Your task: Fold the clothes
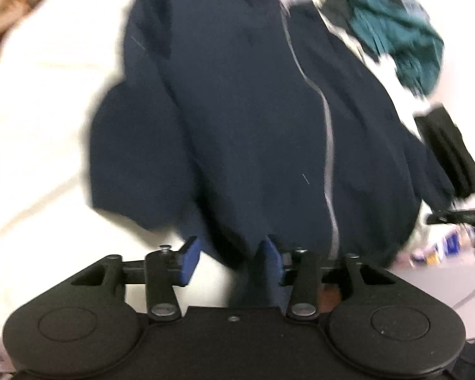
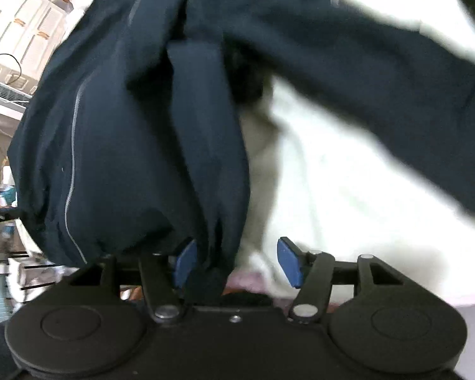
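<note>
A dark navy jacket (image 1: 237, 110) with a grey zipper line lies spread on the white sheet (image 1: 47, 110), its hem toward me. My left gripper (image 1: 231, 259) is at that hem with its blue pads apart; a fold of the hem hangs between them beside the right-hand pad, and the pads do not press on it. In the right wrist view the jacket (image 2: 126, 142) bunches on the left, with one sleeve (image 2: 364, 63) stretching across to the right. My right gripper (image 2: 237, 262) is open too, with a fold of hem drooping next to its left-hand pad.
A teal garment (image 1: 395, 41) and a black folded cloth (image 1: 449, 152) lie beyond the jacket at the right. Bare white sheet (image 2: 332, 190) spreads under the sleeve. White cabinets (image 2: 25, 31) and floor clutter show past the bed's edge at the left.
</note>
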The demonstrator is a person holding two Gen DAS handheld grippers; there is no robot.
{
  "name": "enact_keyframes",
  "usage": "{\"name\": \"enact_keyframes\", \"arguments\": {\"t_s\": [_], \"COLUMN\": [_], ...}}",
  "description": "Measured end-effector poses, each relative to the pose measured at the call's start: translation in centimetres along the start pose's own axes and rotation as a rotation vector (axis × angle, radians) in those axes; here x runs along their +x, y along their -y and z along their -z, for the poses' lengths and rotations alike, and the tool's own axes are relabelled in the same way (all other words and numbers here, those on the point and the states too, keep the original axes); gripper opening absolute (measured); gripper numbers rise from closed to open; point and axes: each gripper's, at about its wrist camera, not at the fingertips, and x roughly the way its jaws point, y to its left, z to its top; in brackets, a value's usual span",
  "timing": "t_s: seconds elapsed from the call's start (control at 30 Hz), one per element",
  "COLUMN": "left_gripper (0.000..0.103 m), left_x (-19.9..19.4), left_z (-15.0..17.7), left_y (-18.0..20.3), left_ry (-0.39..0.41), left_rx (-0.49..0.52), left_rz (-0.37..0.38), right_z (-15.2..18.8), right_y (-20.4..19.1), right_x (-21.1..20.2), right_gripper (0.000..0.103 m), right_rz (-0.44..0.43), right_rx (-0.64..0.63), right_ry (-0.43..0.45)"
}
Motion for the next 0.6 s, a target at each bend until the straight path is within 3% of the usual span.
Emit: {"name": "enact_keyframes", "arguments": {"t_s": [0.07,0.17,0.27,0.37,0.43,0.6], "left_gripper": [0.065,0.065,0.066,0.066,0.066,0.055], "left_x": [-0.7,0.4,1.3,2.8,4.7,5.5], "left_z": [-0.7,-1.8,-1.7,-1.3,-1.2,-1.1], "left_y": [-2.0,-4.3,-6.6,-8.1,-8.9,-9.9], "left_ry": [0.077,0.162,0.242,0.264,0.262,0.284], "left_rx": [-0.072,-0.171,-0.264,-0.319,-0.353,-0.331], "left_rz": [-0.040,-0.081,-0.104,-0.067,0.004,0.104], "right_z": [-1.6,-4.7,-8.2,-11.0,-12.8,-15.3], "right_y": [-1.4,-4.0,-10.4,-15.9,-19.1,-28.4], "right_x": [-1.8,-3.0,-0.7,3.1,6.1,11.4], "right_gripper": [0.057,0.057,0.058,0.058,0.058,0.058], "right_rz": [0.013,-0.050,-0.149,-0.257,-0.335,-0.496], "right_rx": [0.005,-0.006,-0.111,-0.175,-0.178,-0.224], "right_ry": [0.060,0.148,0.199,0.202,0.181,0.086]}}
